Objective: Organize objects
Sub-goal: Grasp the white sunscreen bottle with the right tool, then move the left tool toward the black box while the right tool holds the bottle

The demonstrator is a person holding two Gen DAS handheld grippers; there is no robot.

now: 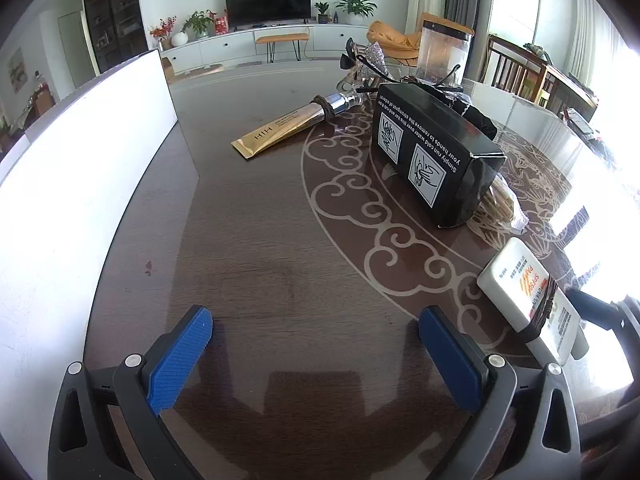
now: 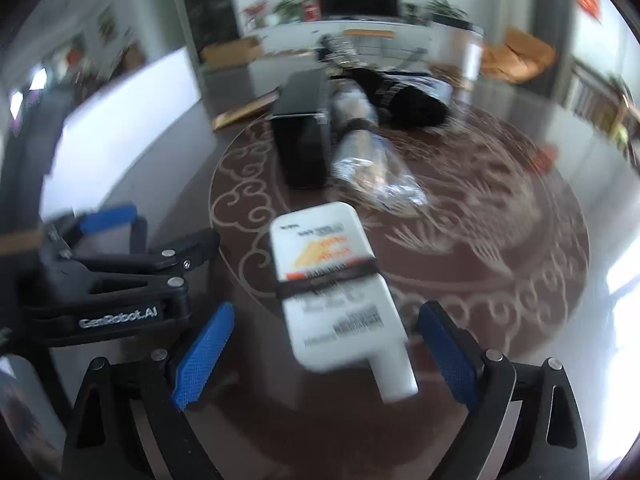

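A white sunscreen bottle (image 2: 332, 280) with a dark band around it lies on the brown patterned table (image 2: 500, 240), cap end toward me. My right gripper (image 2: 326, 312) is open and straddles its lower half, with neither pad touching it. In the left wrist view the same bottle (image 1: 528, 296) lies at the right edge. My left gripper (image 1: 316, 340) is wide open over bare tabletop with nothing between its fingers. A black box (image 1: 432, 156) with white print and a gold tube (image 1: 280, 130) lie farther back.
A tall white box wall (image 1: 80, 184) runs along the left. Behind the black box are a clear bag of sticks (image 2: 372, 160), a black bundle (image 2: 408, 100), sunglasses and a clear jar (image 1: 440, 48). The right wrist view is motion-blurred.
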